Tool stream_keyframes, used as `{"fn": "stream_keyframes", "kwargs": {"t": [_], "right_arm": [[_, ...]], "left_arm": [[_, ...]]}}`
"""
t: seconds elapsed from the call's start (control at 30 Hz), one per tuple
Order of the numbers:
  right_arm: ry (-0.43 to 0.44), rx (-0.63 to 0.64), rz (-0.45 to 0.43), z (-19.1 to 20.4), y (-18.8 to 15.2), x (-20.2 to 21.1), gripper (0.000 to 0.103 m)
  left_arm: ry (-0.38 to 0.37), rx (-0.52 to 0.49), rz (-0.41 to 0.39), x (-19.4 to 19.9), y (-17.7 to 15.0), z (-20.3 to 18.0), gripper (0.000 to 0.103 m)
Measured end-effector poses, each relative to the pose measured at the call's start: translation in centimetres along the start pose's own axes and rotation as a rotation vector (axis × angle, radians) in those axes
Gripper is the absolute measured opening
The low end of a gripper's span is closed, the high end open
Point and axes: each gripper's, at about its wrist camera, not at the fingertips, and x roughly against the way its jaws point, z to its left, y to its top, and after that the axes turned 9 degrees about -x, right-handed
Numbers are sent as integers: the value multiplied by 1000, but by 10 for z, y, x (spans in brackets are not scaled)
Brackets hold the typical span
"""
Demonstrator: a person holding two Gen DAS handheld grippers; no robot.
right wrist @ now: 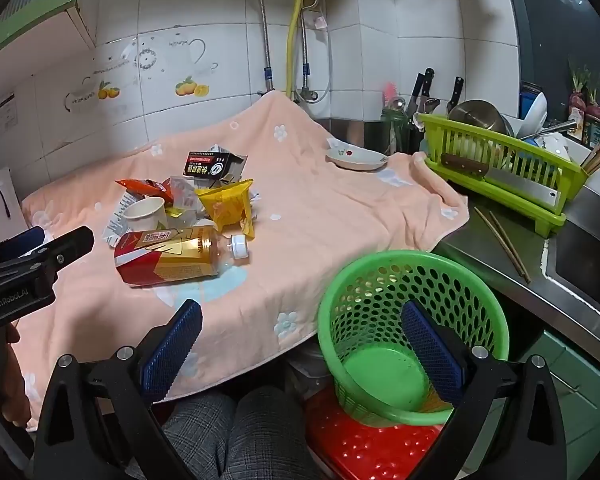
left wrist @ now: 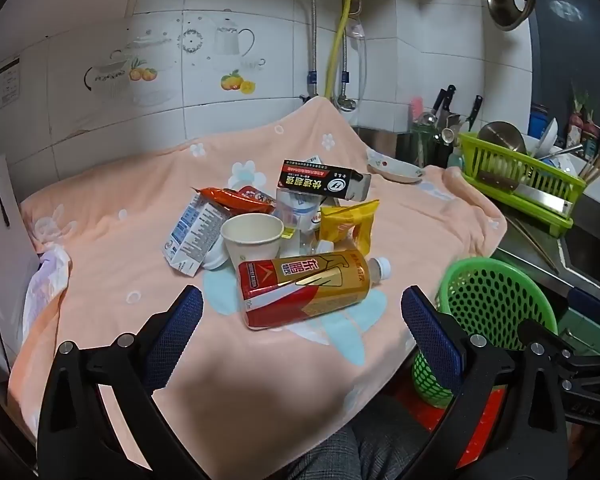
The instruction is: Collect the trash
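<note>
- A tiled kitchen wall stood behind a counter covered with a peach flowered cloth (left wrist: 148, 264), with a lime dish rack (right wrist: 500, 168) off to the right.
- The trash lay heaped mid-cloth — a red-and-gold bottle (left wrist: 304, 288) on its side at the near edge, a paper cup (left wrist: 252, 236) just behind it, a milk carton (left wrist: 192, 236) to the left, a yellow pouch (left wrist: 348, 220) to the right, and a black box (left wrist: 320, 180) at the back.
- A green perforated basket (right wrist: 412, 320) sat on a red stool (right wrist: 364, 444) just off the cloth's near right corner, nothing visible inside.
- The left gripper (left wrist: 302, 316) hung before the bottle, jaws spread wide, holding nothing.
- The right gripper (right wrist: 300, 328) was equally wide and empty — one finger over the basket.
</note>
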Motion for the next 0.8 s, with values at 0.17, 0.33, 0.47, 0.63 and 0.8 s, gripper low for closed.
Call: {"fn": "stream_keyframes", "kwargs": {"t": [0.17,0.33,0.47,0.63,0.8], "right_arm": [[-1,-3,-9,-1,0,4,97],[-1,-4,-9,0,0,1,97],[-1,-7,-5,1,1,4,97],[4,-14,-7,-2,0,3,97],[4,-16,-8,-3,0,4,97]], "left_arm": [[-3,7,10,2,2,-2,98],[-2,-3,-1,5,3,-5,98],[-2,-11,-5,8,4,-6,98],[-4,-15,-6,10,5,-7,98],[-14,0,2,8,5,-5,98]]}}
